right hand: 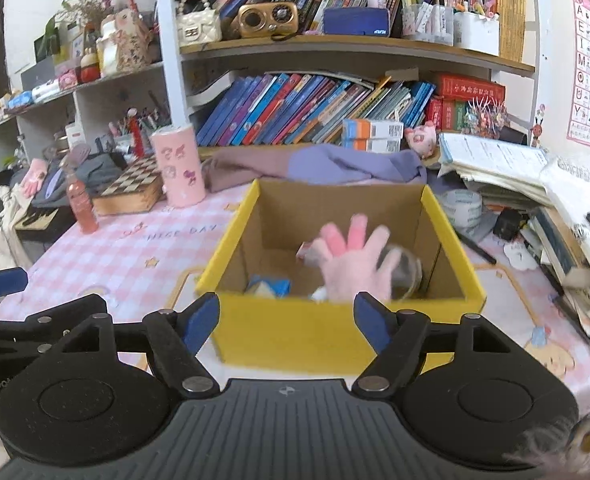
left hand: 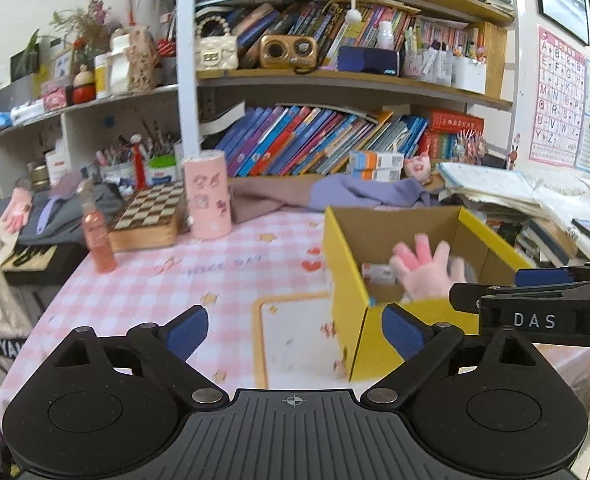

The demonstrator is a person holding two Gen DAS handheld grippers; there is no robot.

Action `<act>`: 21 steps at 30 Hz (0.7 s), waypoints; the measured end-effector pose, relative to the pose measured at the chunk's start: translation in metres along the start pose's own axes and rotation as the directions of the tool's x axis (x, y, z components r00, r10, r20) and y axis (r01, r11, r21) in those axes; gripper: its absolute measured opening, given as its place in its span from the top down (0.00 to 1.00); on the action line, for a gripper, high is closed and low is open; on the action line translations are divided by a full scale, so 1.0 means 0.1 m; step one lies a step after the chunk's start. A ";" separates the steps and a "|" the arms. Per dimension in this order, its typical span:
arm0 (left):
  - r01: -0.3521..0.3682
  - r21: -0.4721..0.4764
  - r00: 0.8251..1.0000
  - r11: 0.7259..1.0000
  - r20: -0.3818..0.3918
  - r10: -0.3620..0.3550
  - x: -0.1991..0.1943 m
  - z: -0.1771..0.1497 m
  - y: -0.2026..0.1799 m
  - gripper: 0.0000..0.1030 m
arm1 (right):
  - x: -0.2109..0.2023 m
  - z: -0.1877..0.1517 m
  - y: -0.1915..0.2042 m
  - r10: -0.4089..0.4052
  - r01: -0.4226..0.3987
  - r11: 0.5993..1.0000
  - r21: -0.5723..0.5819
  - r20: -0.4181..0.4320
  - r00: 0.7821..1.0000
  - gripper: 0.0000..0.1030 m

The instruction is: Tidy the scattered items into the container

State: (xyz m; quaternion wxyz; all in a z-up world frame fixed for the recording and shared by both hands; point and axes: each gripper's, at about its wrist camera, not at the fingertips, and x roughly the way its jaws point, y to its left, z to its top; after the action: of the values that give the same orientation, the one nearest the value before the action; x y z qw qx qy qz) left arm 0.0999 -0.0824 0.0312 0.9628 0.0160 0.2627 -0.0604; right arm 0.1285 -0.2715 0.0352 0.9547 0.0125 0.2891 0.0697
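A yellow cardboard box (left hand: 349, 280) (right hand: 295, 332) stands open on the pink checked tablecloth. Inside it a pink glove (left hand: 425, 270) (right hand: 353, 260) shows blurred, fingers up, over a blue item (right hand: 269, 286), a small carton (left hand: 377, 272) and a clear round thing (right hand: 405, 272). My left gripper (left hand: 295, 332) is open and empty, just left of the box's near corner. My right gripper (right hand: 287, 320) is open and empty in front of the box's near wall. A second pink glove (left hand: 15, 210) (right hand: 35, 176) lies on grey clothes at the far left.
A pink bottle (left hand: 97, 236) (right hand: 79, 204), a chessboard case (left hand: 151, 216) and a pink cylinder (left hand: 209, 196) stand at the back left. Purple cloth (right hand: 347, 164) lies behind the box. A tape roll (right hand: 461, 208) and stacked books (right hand: 495, 168) crowd the right. Shelves fill the back.
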 end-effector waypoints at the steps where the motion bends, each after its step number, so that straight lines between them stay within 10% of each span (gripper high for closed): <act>1: -0.001 -0.002 1.000 1.000 -0.011 0.001 -0.03 -0.04 0.03 0.07 | -0.04 -0.05 0.04 -0.002 0.002 1.000 0.001 -0.004 1.000 0.29; 21: -0.004 0.006 0.993 1.000 -0.119 0.004 -0.56 -0.58 0.33 0.04 | -0.59 -0.76 0.51 -0.001 0.003 0.999 0.034 -0.059 0.998 0.23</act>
State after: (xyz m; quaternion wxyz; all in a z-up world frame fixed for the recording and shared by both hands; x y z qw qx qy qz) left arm 0.0266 -0.0404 0.0094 0.9456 0.0227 0.3193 -0.0581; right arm 0.0320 -0.2307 0.0077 0.9455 0.0265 0.3182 0.0641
